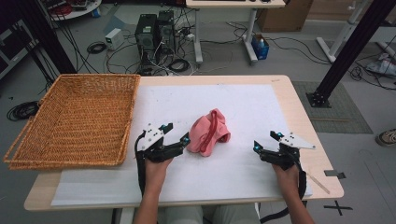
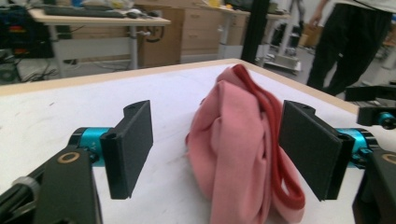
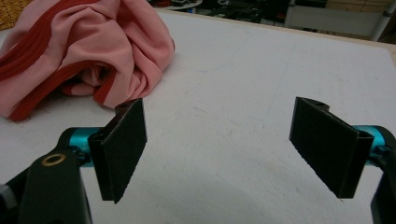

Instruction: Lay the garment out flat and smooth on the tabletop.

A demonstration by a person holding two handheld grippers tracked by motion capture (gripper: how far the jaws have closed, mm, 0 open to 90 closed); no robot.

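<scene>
A crumpled pink cloth point(image 1: 208, 133) with a red band lies on the white sheet in the middle of the table. My left gripper point(image 1: 176, 132) is just left of it, jaws wide apart. In the left gripper view the cloth point(image 2: 233, 140) lies between the two black pads of the left gripper point(image 2: 219, 149). It sits close against the right pad and well apart from the left one, and neither pad presses on it. My right gripper point(image 1: 266, 140) rests open at the right of the sheet. In the right gripper view, the right gripper point(image 3: 219, 149) has bare sheet between its pads, and the cloth point(image 3: 84, 51) is off to the upper left.
A large wicker basket point(image 1: 74, 116) stands on the table's left end, overhanging the edge. The white sheet point(image 1: 243, 102) covers most of the wooden table point(image 1: 301, 121). Computers and cables lie on the floor beyond. A person point(image 2: 355, 42) stands past the far corner.
</scene>
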